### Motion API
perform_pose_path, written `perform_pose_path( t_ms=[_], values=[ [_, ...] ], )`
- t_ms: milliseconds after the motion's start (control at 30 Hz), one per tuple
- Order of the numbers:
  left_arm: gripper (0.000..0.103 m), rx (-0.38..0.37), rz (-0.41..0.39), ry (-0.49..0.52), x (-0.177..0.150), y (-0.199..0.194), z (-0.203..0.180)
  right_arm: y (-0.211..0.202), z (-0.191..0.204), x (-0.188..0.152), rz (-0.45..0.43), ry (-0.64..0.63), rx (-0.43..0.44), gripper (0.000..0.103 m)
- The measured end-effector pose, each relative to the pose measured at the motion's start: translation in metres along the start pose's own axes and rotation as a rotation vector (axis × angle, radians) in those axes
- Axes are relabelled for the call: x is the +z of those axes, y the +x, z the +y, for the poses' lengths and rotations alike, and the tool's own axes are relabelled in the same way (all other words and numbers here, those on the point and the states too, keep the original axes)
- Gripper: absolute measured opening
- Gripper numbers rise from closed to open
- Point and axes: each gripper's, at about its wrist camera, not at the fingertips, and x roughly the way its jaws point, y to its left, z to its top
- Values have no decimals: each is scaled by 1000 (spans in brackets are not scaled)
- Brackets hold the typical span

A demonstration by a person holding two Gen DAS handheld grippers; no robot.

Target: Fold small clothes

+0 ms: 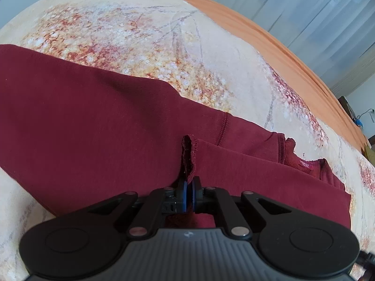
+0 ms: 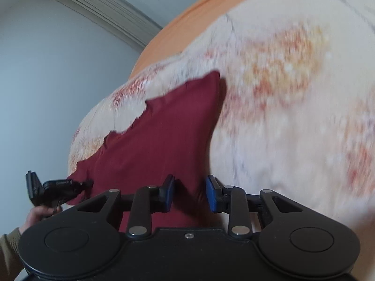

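A dark red garment (image 1: pixel 98 121) lay spread across a bed covered by a cream blanket (image 1: pixel 131 30) printed with red and orange blossoms. An orange sheet (image 1: pixel 269 39) showed along the far edge of the bed, and pale curtains (image 1: pixel 304 7) hung behind it.

In the left wrist view, the left gripper (image 1: pixel 190 193) was clenched on a stitched hem of the garment, a narrow ridge of fabric standing up between its blue pads (image 1: pixel 185 195). Just beyond that ridge the cloth lay in flat overlapping layers, and a small red label (image 1: pixel 305 165) showed at the neckline toward the right.

In the right wrist view, which was blurred, the right gripper (image 2: pixel 190 193) stood parted over the near end of the garment. The red cloth lay below and between its blue pads (image 2: pixel 212 193), but the pads did not press on it; whether they touched the fabric could not be told. From there the garment ran away to a pointed corner on the blanket, with a ragged edge on its left side.

At the left of that view, the other gripper appeared at the garment's edge, gripped by a person's hand (image 2: pixel 37 213) in an olive sleeve (image 2: pixel 9 245).
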Motion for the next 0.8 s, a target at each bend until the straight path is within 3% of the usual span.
perform_pose_path(
  t_ms=[33,67,167,200,233,400,500,567,733,800],
  values=[
    [4,2,1,-1,0,0,0,3,-1,-2,2,16,7,15],
    [4,4,1,-1,0,0,-1,2,-4,-2,1,38,5,9],
    [5,12,2,5,1,0,-3,-11,-14,1,-24,126,-51,7],
    [6,17,4,9,2,2,-4,-15,-15,1,-32,133,-74,2],
    [7,24,7,17,1,4,-4,-16,-15,2,-30,120,-109,3],
    [7,25,-21,22,1,1,-4,-29,2,3,-71,49,-135,33],
    [24,18,-64,40,-2,-19,-1,-47,21,-2,-106,-12,-145,49],
    [47,7,-96,31,-7,-34,9,-59,31,-9,-119,-26,-126,59],
    [59,-9,-139,-75,-22,-68,60,-72,67,-34,-110,-60,-94,80],
    [65,-6,-163,-148,-29,-83,90,-72,85,-45,-102,-81,-84,82]
  ],
)
